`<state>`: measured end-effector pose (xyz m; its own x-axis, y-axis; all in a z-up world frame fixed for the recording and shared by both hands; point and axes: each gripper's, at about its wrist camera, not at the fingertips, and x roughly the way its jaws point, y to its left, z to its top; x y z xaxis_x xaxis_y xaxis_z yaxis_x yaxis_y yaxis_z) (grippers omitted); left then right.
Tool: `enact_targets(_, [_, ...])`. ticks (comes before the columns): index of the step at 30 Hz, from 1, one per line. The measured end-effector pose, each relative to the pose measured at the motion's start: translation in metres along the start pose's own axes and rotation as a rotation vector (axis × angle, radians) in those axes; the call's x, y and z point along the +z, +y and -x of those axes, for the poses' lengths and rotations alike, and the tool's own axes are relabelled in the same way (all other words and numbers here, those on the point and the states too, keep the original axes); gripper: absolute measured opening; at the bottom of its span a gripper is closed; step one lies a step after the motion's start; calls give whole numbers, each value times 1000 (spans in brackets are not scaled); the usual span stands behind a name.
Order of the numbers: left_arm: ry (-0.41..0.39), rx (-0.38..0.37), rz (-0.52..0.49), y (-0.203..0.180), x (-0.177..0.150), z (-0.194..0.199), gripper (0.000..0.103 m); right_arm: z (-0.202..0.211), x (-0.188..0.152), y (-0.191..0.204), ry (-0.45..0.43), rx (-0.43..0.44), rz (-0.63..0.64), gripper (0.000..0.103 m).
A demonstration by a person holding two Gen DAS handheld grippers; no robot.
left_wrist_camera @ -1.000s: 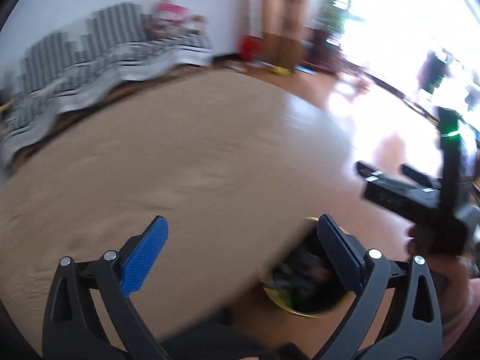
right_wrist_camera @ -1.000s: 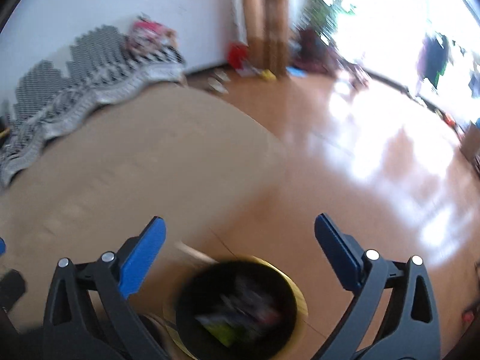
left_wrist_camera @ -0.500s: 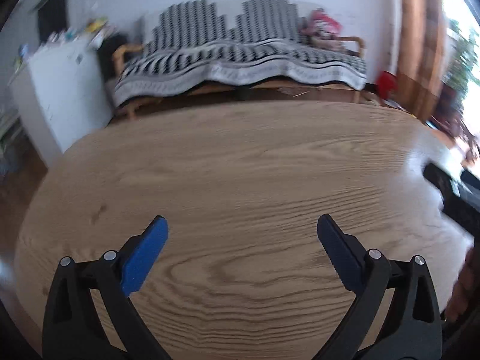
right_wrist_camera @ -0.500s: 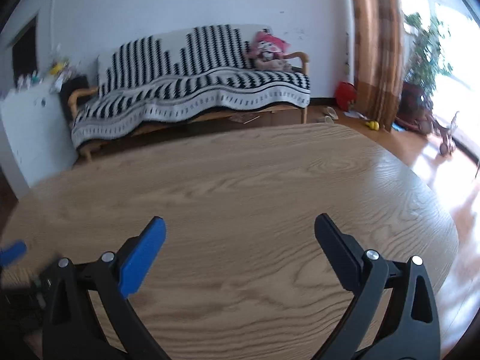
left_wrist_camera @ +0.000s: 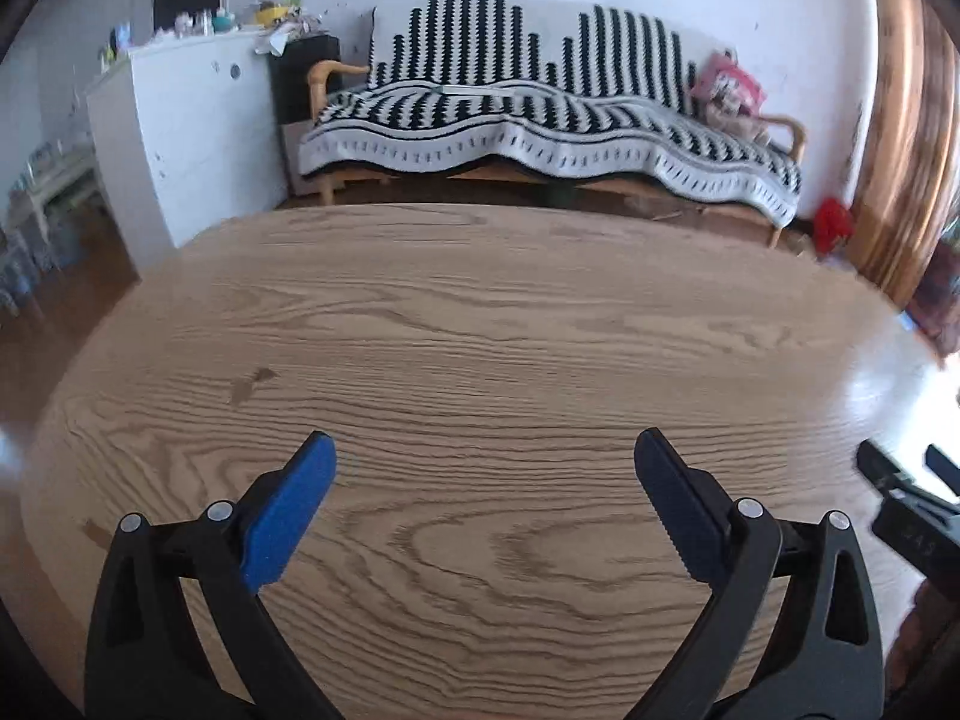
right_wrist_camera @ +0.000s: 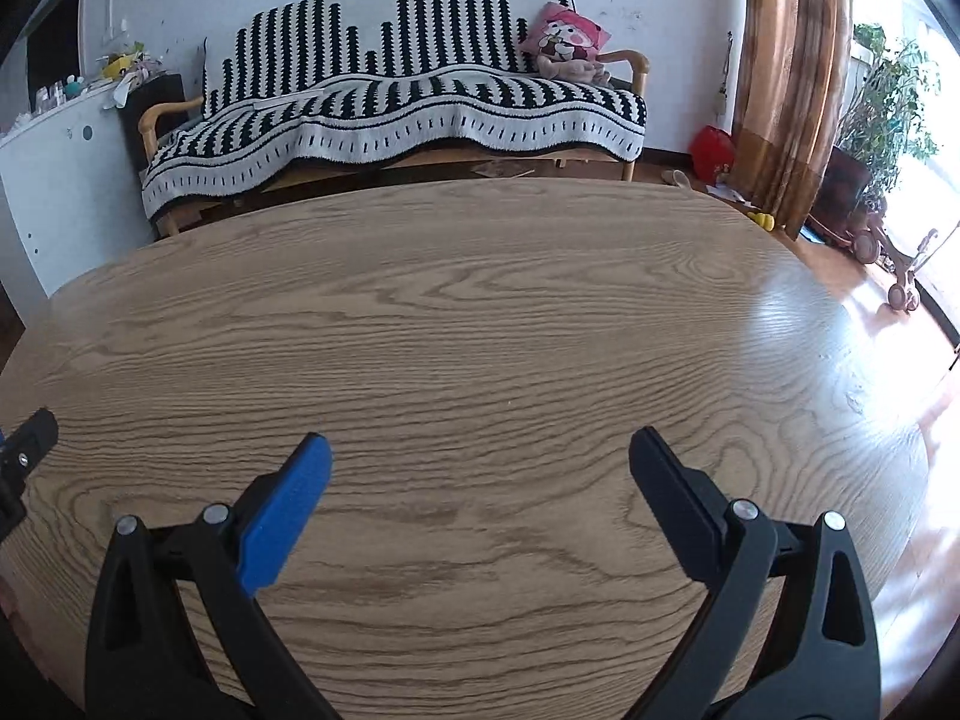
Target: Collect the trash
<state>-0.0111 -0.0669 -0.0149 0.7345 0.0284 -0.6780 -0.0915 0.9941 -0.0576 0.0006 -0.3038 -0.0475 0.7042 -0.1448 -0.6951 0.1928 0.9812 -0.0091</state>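
Both views look across a bare oval wooden table [left_wrist_camera: 480, 360] [right_wrist_camera: 480, 330]. My left gripper [left_wrist_camera: 483, 450] hovers over its near part, open, with nothing between the blue pads. My right gripper [right_wrist_camera: 477, 450] is open too, over the same table, holding nothing. The right gripper's black body [left_wrist_camera: 906, 498] shows at the right edge of the left wrist view. Part of the left gripper [right_wrist_camera: 24, 438] shows at the left edge of the right wrist view. No trash and no bin appear in either view.
Behind the table stands a sofa with a black-and-white striped throw [left_wrist_camera: 540, 120] [right_wrist_camera: 390, 108] and a pink plush toy [right_wrist_camera: 567, 42]. A white cabinet [left_wrist_camera: 180, 120] is at the back left. A brown curtain [right_wrist_camera: 786, 78], potted plants [right_wrist_camera: 882, 108] and sunlit floor lie right.
Both grippers have swung up and left from the floor, where a black bin with a yellow rim holding trash was below them, to face the table and sofa. Both stayed open.
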Motion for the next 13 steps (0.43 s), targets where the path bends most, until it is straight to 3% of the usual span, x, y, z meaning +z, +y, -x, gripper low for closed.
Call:
enact_targets(2, [39, -33, -2, 0, -1, -7, 97, -1, 0, -1, 6, 9, 4, 96])
enact_targets(5, [50, 10, -24, -2, -1, -16, 97, -4, 0, -4, 18, 16, 15, 96])
enact_targets(9, [60, -11, -67, -3, -2, -25, 97, -4, -2, -10, 27, 16, 16, 96])
enact_targets(13, [66, -7, -44, 2, -2, -34, 97, -6, -3, -15, 31, 21, -8, 96])
